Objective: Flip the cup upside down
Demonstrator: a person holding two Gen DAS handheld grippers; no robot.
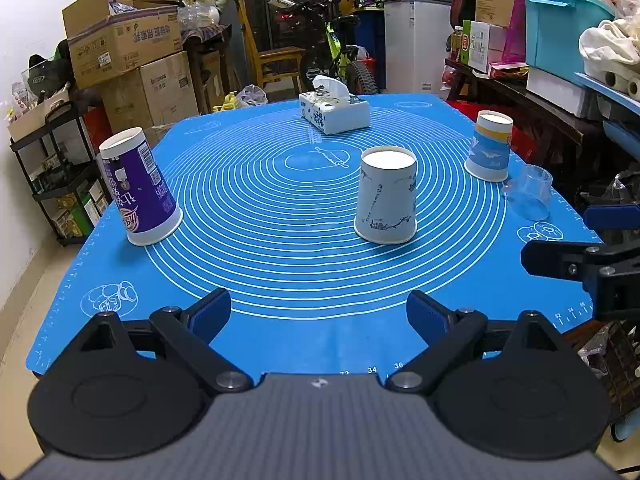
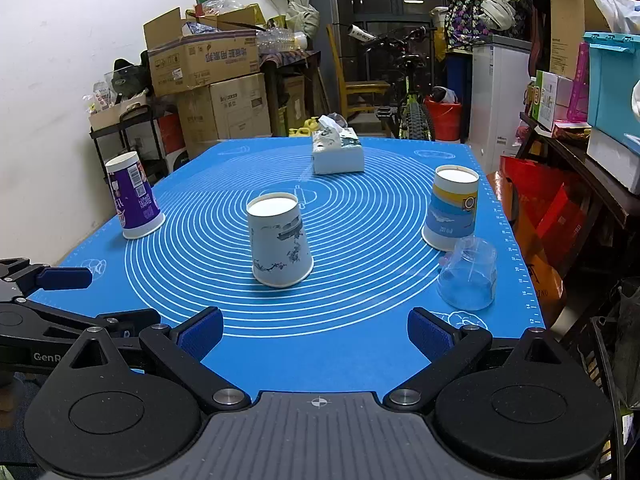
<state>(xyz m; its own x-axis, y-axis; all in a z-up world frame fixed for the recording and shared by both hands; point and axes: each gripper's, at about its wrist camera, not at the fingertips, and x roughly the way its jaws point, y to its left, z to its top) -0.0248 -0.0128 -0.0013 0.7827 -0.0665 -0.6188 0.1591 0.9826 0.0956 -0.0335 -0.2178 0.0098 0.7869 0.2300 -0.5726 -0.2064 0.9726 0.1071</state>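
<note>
Four cups on blue mat [image 1: 280, 280] already mouth-down: purple cup [image 1: 138, 188], white cup [image 1: 386, 194], blue-yellow cup [image 1: 490, 146], clear cup [image 2: 468, 274]. Left gripper [image 1: 318, 314], right gripper [image 2: 316, 330] both spread wide, empty, near edge. Flipping looks done; next, likely retreat.

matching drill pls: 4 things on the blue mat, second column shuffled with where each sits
1. purple cup
2. white ink-print cup
3. clear plastic cup
4. tissue box

A. far end of the mat
B. right edge, in front of the blue-and-yellow cup
C. left edge
D. middle of the rings

Pairs: 1-C, 2-D, 3-B, 4-A
</note>
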